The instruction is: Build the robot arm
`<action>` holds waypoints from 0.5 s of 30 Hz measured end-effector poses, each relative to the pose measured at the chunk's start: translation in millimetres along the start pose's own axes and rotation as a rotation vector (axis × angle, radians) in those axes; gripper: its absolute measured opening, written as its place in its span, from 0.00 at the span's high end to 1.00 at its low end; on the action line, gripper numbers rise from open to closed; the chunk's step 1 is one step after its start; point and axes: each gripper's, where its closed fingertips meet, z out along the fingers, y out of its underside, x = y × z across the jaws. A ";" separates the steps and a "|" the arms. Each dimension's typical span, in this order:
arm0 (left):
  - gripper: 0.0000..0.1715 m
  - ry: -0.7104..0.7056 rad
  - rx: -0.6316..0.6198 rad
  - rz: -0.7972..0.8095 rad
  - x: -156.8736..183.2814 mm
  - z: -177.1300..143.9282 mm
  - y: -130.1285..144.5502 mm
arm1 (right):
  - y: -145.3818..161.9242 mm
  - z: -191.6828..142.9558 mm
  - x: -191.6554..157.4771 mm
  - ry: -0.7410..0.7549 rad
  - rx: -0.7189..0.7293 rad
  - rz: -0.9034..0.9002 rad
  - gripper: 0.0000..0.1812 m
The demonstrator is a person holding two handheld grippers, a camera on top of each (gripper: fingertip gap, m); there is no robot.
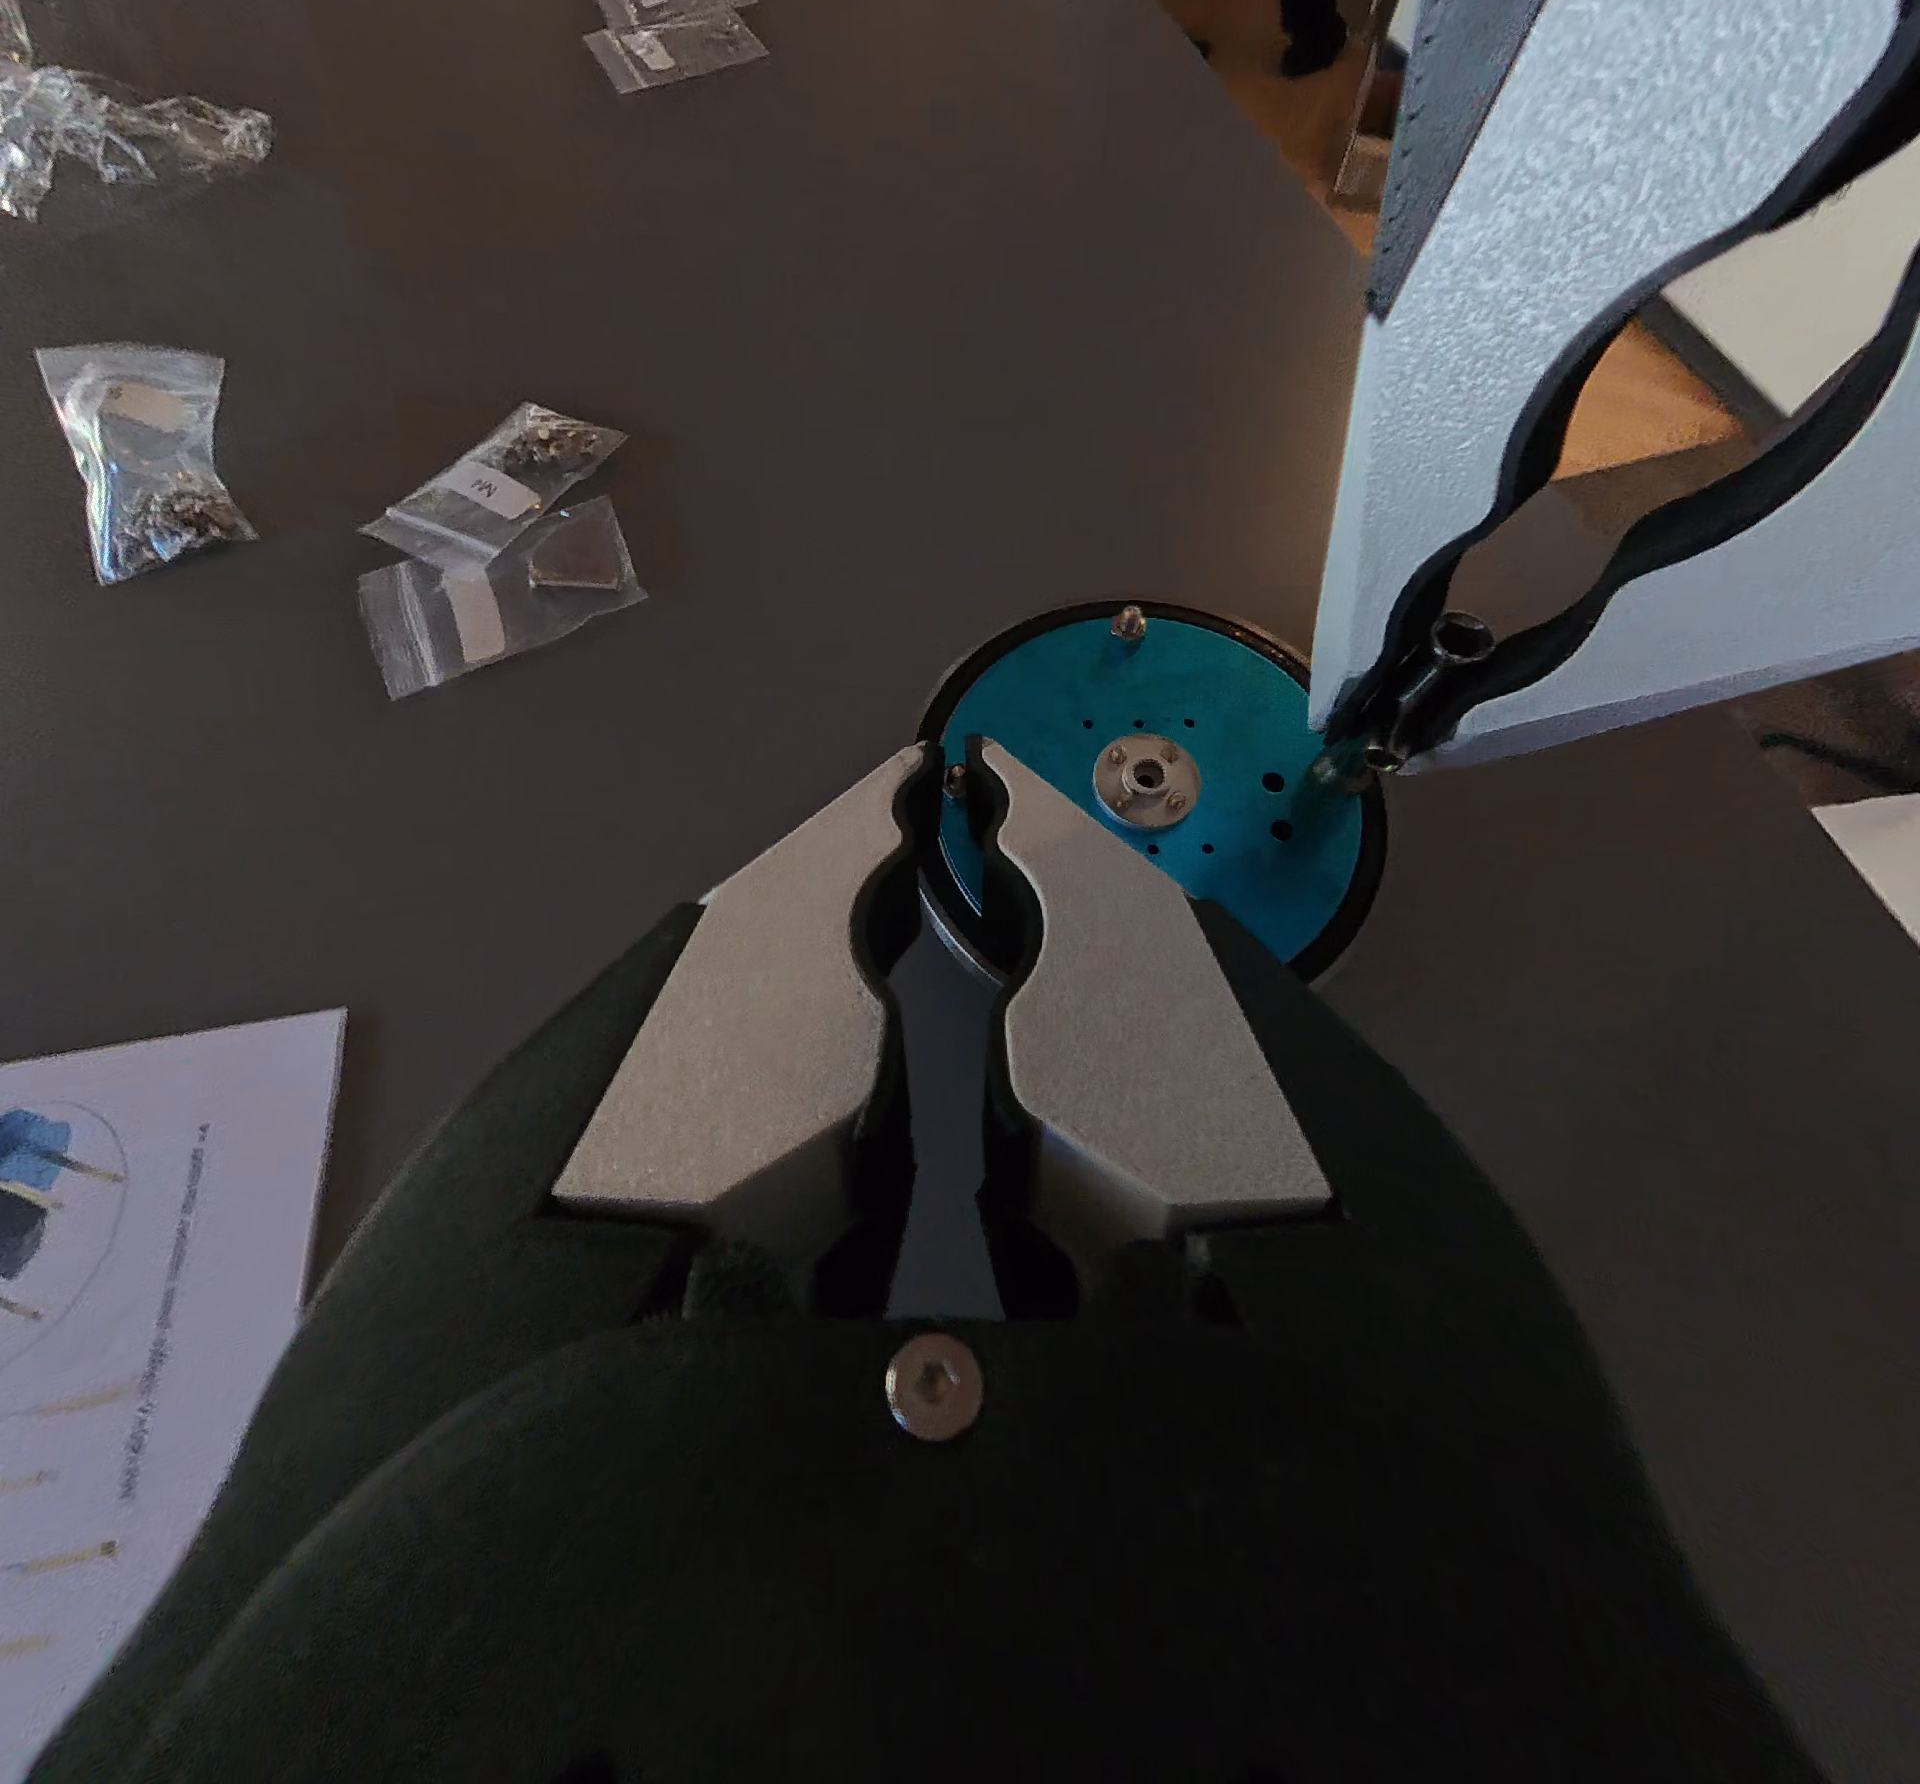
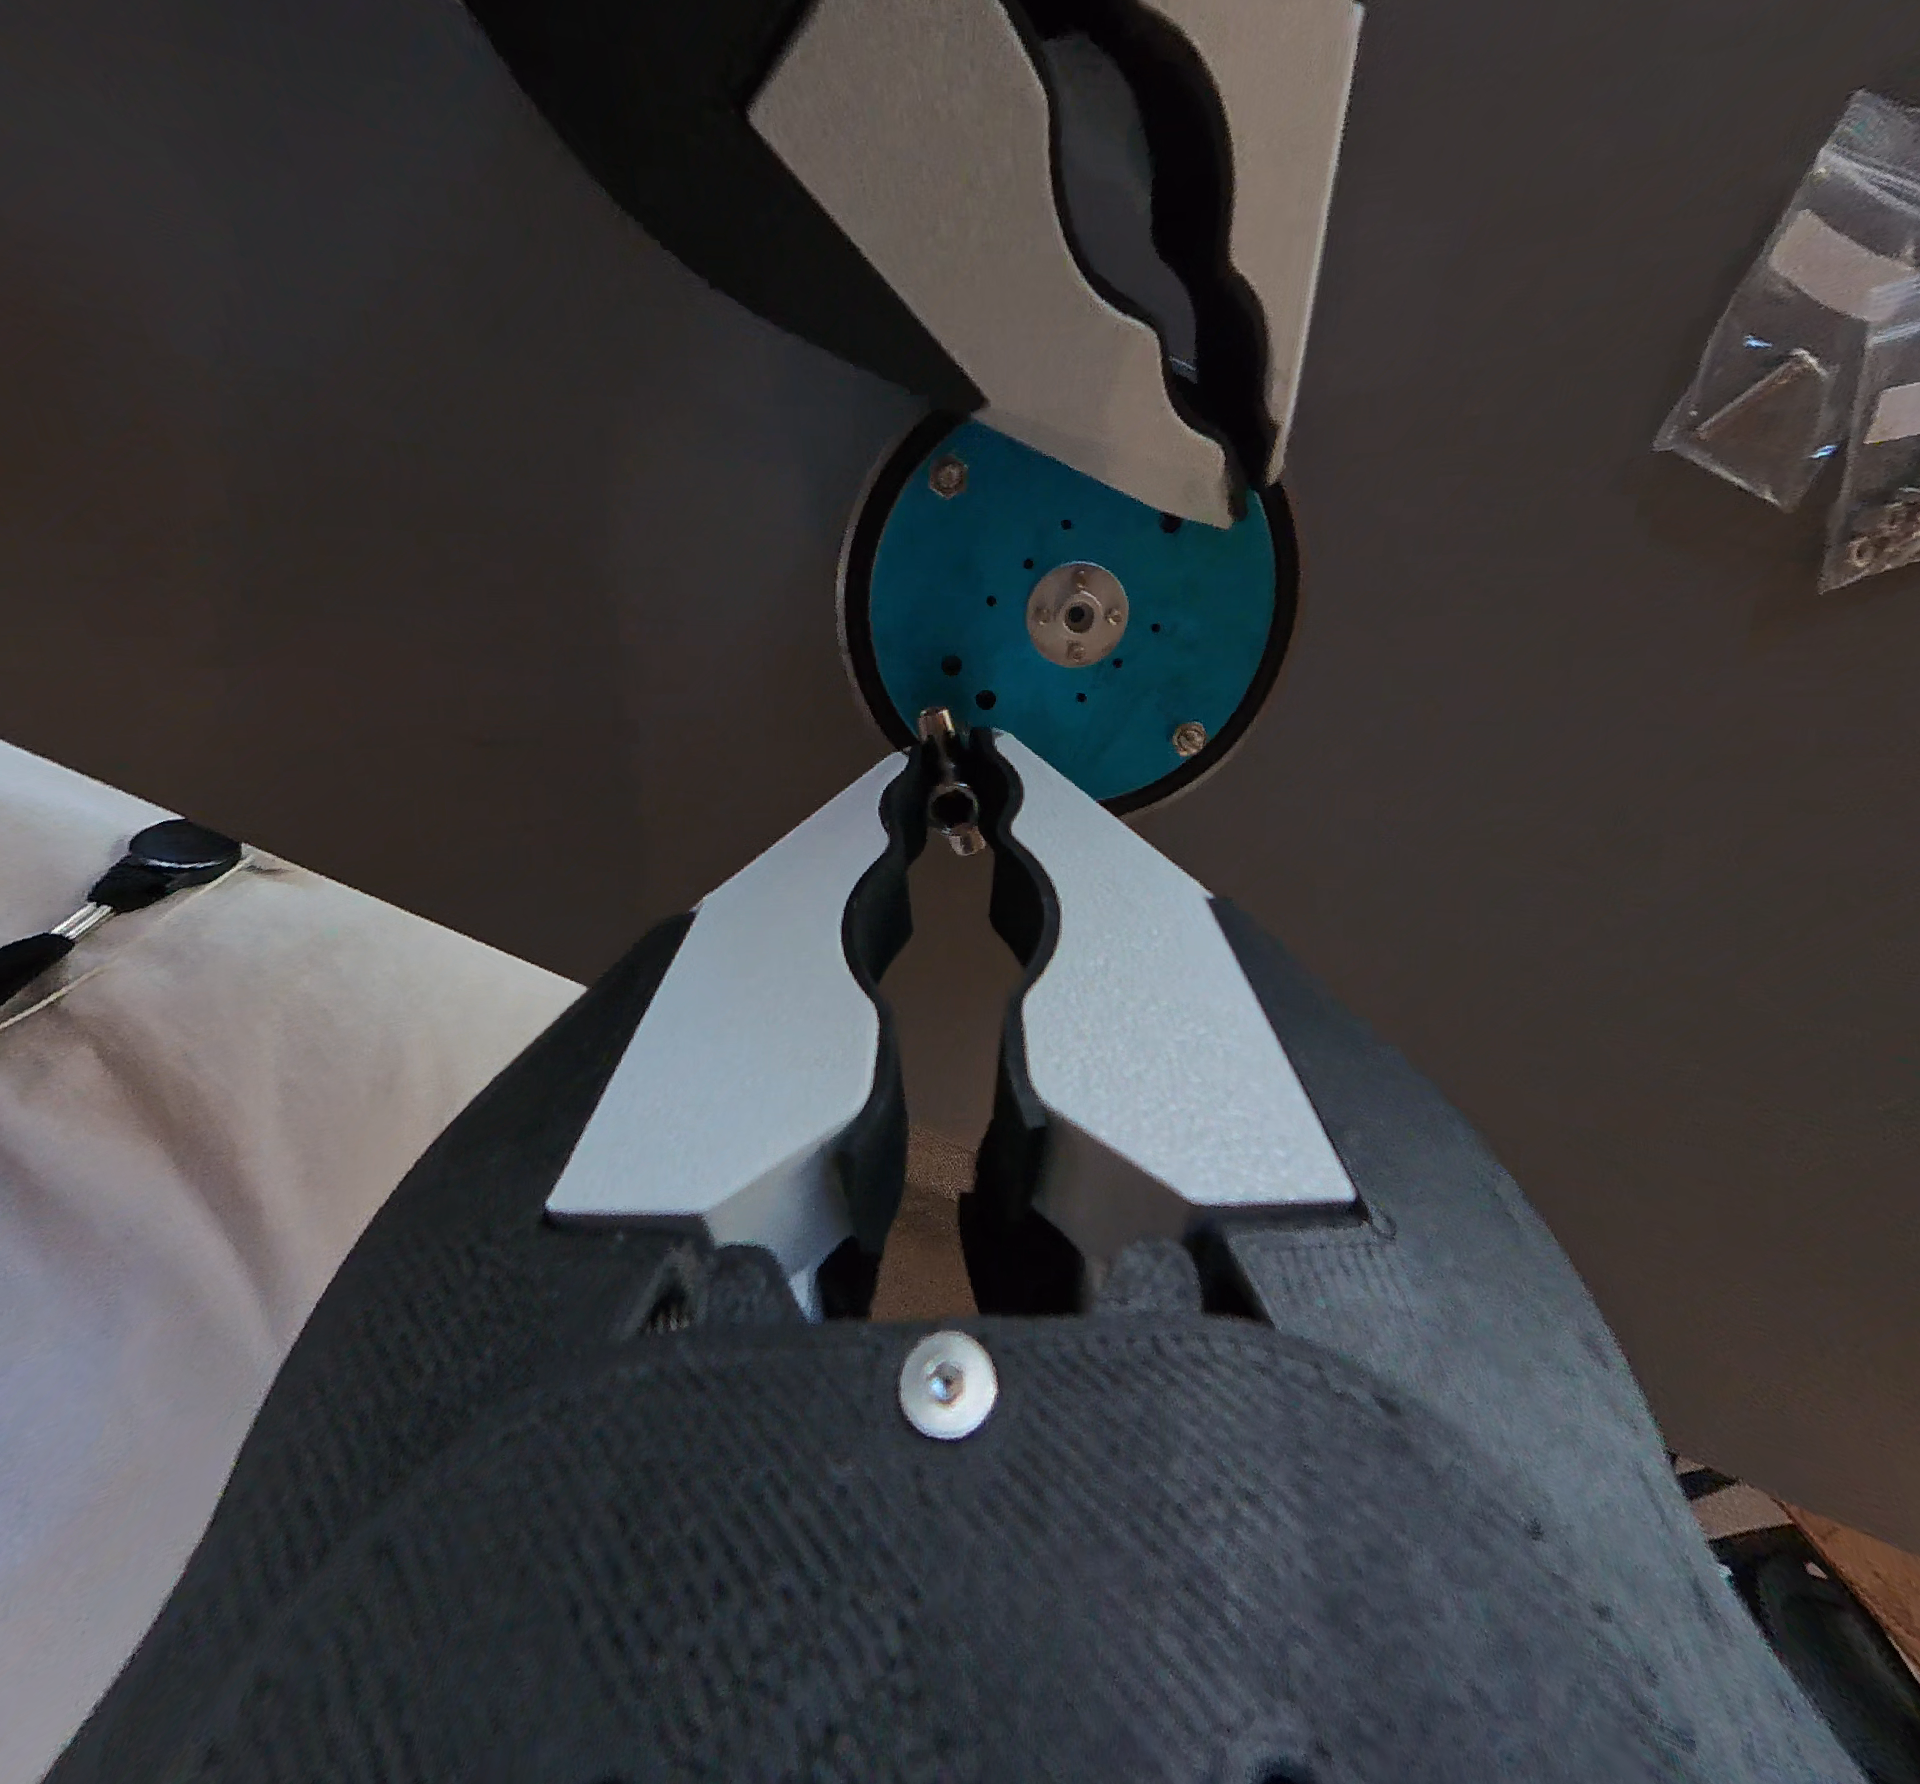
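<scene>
A round blue disc (image 1: 1195,695) with a silver hub (image 1: 1146,778) lies on a dark table (image 1: 831,332). My left gripper (image 1: 948,755) is shut on the disc's near rim, one finger on each side of the edge. It also shows from above in the right wrist view (image 2: 1247,487). My right gripper (image 2: 951,745) is shut on a small black socket tool (image 2: 951,807). It holds the tool over a silver post (image 2: 935,722) at the rim of the disc (image 2: 1164,674). The right gripper (image 1: 1361,747) and tool (image 1: 1449,664) also show in the left wrist view.
Several small clear bags of hardware (image 1: 499,498) (image 2: 1818,363) and crumpled plastic (image 1: 104,124) lie on the table. A printed sheet (image 1: 156,1267) lies at the near left. The table edge (image 1: 1247,124) runs along the upper right. A person's light clothing (image 2: 208,1059) is close by.
</scene>
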 end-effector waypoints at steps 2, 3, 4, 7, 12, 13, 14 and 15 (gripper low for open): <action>0.98 0.003 0.002 -0.034 -0.6 -1.8 1.0 | -0.6 1.2 0.8 0.003 0.010 0.012 0.94; 0.98 -0.003 0.001 -0.035 -1.0 -2.3 1.4 | -1.4 1.8 0.7 0.002 0.018 0.012 0.94; 0.98 -0.010 0.000 -0.031 -1.2 -2.7 1.7 | -2.2 2.4 0.3 -0.003 0.026 0.011 0.94; 0.98 -0.028 -0.003 -0.032 -1.7 -2.6 1.6 | -3.8 3.3 -1.4 -0.034 0.039 0.039 0.94; 0.99 -0.058 -0.003 -0.054 -3.3 -3.3 2.0 | -6.9 4.2 -2.1 -0.047 0.045 0.064 0.95; 0.99 -0.067 -0.006 -0.056 -4.1 -3.9 2.5 | -7.5 4.3 -1.5 -0.033 0.045 0.061 0.95; 0.99 -0.077 -0.010 -0.058 -5.2 -4.7 3.1 | -8.0 4.4 -0.6 -0.019 0.046 0.059 0.94; 0.99 -0.086 -0.013 -0.062 -6.3 -5.9 3.8 | -8.6 4.6 0.4 -0.007 0.047 0.057 0.94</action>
